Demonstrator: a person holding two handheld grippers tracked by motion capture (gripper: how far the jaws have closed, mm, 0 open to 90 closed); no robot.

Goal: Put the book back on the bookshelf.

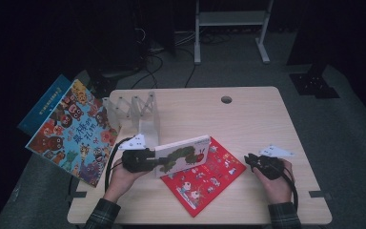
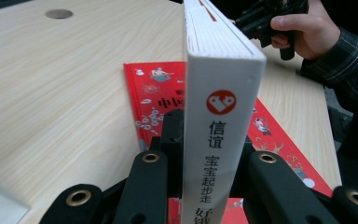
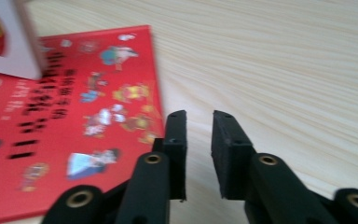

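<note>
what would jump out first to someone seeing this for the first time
The white caterpillar book stands out, held on edge by the left tongs above a red book lying flat mid-table. The right tongs hover slightly open with nothing between them, right of the red book. A colourful monster book leans at the table's left edge beside a clear rack.

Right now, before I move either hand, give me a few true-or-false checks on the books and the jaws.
1. The left gripper is clamped on the white book. True.
2. The right gripper holds the red book. False: its jaws are empty, over the table beside that book.
3. The red book lies flat. True.
4. The white book stands in the clear rack. False: it is held up over the red book.
</note>
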